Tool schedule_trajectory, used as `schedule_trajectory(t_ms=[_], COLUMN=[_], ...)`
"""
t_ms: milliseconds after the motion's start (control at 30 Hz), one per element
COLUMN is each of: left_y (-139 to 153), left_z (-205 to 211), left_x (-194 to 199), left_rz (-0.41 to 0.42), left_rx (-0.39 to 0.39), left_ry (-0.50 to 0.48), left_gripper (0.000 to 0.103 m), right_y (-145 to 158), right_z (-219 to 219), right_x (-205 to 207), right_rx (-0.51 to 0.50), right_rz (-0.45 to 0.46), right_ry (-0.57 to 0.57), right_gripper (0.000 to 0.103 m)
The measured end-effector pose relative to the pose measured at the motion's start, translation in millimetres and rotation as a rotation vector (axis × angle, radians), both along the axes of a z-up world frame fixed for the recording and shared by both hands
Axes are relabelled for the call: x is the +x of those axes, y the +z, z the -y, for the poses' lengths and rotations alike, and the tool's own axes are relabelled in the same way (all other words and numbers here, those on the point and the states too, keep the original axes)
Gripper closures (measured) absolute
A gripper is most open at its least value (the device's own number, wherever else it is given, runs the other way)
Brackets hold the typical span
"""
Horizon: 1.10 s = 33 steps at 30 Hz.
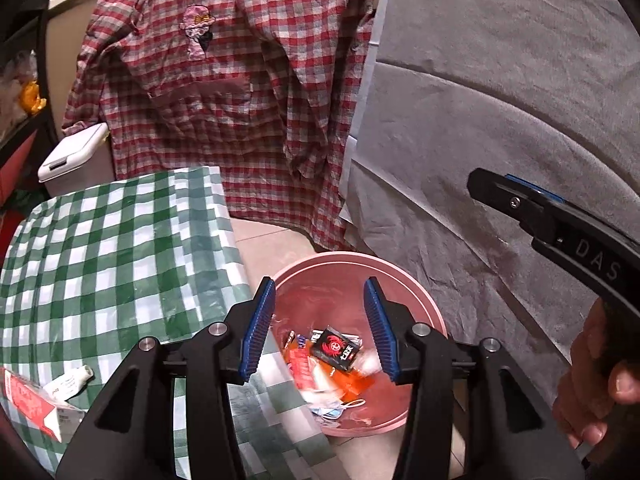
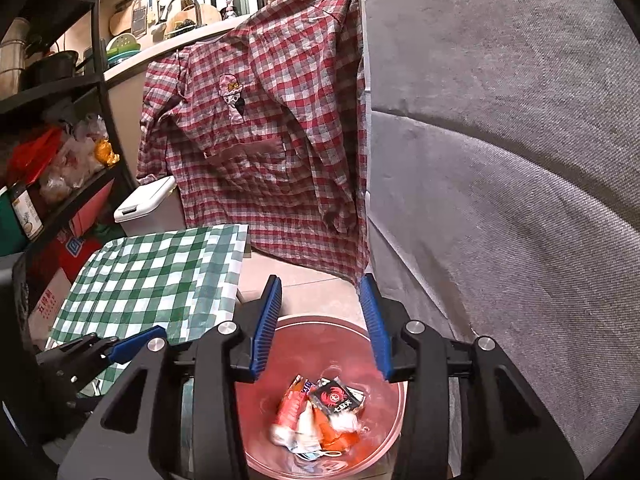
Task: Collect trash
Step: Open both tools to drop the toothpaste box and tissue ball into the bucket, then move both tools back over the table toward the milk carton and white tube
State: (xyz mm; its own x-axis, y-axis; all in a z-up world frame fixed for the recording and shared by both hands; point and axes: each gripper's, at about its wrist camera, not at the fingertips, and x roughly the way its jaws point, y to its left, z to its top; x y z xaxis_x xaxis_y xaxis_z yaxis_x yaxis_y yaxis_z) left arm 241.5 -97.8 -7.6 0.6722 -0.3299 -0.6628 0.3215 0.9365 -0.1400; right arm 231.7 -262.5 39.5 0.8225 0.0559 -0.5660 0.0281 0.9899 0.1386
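Right wrist view: round pink plastic bin [image 2: 384, 332] holding crumpled orange, white and black wrappers [image 2: 320, 412]; right gripper [image 2: 322, 328] and left gripper [image 1: 320, 332] are hanging open, empty, above.

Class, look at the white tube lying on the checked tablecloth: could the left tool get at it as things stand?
Probably yes. The left tool is open and empty over the pink bin; the tube lies uncovered on the tablecloth beside it.
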Motion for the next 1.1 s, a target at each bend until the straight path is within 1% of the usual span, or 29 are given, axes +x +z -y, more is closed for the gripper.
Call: schedule_trajectory(t_ms=[167,300,433,533,700,800,867,1000,1100], left_y=[8.3,20.8,39.6,50.0,67.6,80.3,85.7,97.3,100.3], left_z=[-18.4,-41.4,-74.9,-100.0,-149.2,-187.4,-205.9,-245.0,-268.6], left_x=[-6.7,-14.3,-24.3,-29.0,-34.0,-36.8,-39.4,-46.4,-49.5], left_rz=[0.019,0.044,0.078,0.089,0.099,0.093,0.1,0.132,0.142], left_rx=[0.004,-0.004,-0.02,-0.015,-0.009,-0.026,-0.025,0.01,0.029], left_ry=[0.023,0.056,0.104,0.147,0.235,0.296,0.33,0.403,0.444], left_gripper=[0.057,0.057,0.058,0.058,0.058,0.058,0.058,0.058,0.058], right_y=[3.4,5.5,8.4,9.6,7.0,2.1,-2.1,-15.6,-27.3], right_z=[-5.4,-17.6,-34.0,-51.2,-94.0,-121.3,-138.6,-180.5,-211.3], right_x=[-3.3,-9.1,-14.8,-17.5,-20.9,-24.1,-24.7,-25.2,-26.1], right_rx=[0.0,-0.011,-0.013,0.007,0.01,0.003,0.003,-0.014,-0.025], right_rz=[0.02,0.041,0.064,0.067,0.058,0.049,0.038,0.007,-0.022], right_ry=[0.008,0.035,0.071,0.115,0.209,0.274,0.32,0.423,0.513], right_gripper=[0.061,0.061,0.061,0.061,0.062,0.067,0.069,0.069,0.069])
